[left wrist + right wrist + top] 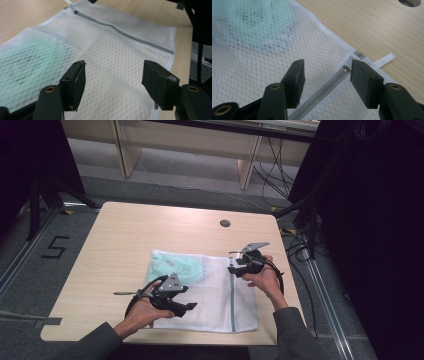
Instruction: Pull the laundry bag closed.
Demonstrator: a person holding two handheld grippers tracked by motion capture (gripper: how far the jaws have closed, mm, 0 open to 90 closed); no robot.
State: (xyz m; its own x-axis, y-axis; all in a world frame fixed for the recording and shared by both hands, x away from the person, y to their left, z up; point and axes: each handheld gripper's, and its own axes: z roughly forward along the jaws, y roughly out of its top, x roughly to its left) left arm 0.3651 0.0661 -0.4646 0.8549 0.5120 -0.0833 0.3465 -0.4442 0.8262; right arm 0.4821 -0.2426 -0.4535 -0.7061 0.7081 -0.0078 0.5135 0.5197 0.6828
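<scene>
Pale wood forms the table (125, 235), with a white mesh laundry bag (215, 295) lying flat toward its near right part and a mint-green garment (177, 267) showing through the mesh at the bag's far left. A grey zipper (233, 300) runs near to far along the bag's right side.

The step in hand looks like taking hold of the zipper pull (347, 68) at the far end of that zipper. To do it well, the right gripper (325, 75) should settle lower and centre the small metal pull between its pads before closing, pinching the tab alone and not the mesh around it. The left gripper (113, 80) would best press or pinch the bag's near part so the fabric stays taut when the zipper is drawn.

Both sets of jaws stand wide apart and hold nothing. The right pair straddles the zipper's far end, the pull just beside its right pad (362, 80); the left pair hovers over plain mesh.
</scene>
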